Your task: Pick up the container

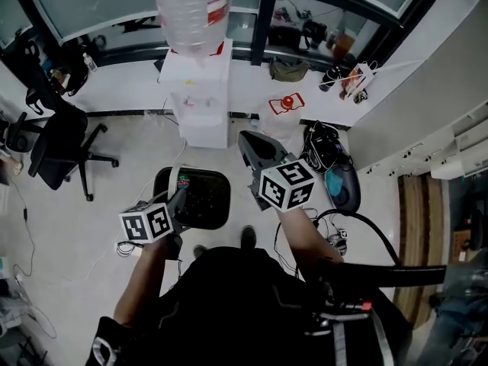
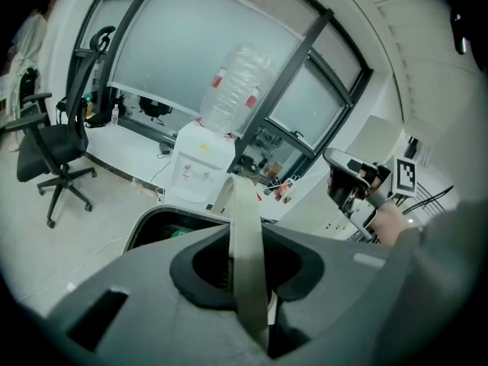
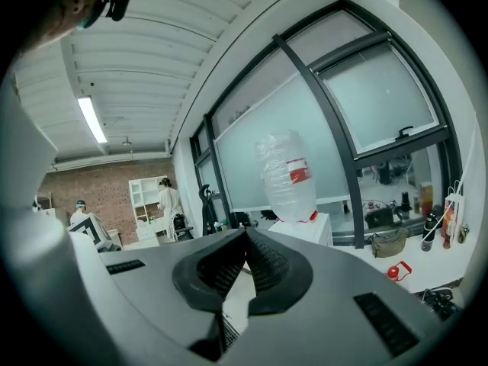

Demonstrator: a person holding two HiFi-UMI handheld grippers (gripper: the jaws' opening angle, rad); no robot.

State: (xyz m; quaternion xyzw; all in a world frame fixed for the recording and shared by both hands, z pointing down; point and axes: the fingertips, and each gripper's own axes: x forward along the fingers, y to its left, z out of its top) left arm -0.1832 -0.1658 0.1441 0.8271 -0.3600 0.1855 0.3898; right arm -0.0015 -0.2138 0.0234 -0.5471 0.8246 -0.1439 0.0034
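My left gripper is shut on a thin pale container. I see it edge-on as a flat strip that runs up past the jaw tips. In the head view this gripper is low at the left, over the left rim of a black bin, and the pale container shows at its tips. My right gripper has its jaws closed tip to tip with nothing between them. It is held higher in the middle, to the right of the bin, and also shows in the left gripper view.
The bin stands on the floor with a green item inside. Behind it is a white water dispenser with a clear bottle. A black office chair is at the left. Bags and cables lie at the right, and a red object lies on the floor.
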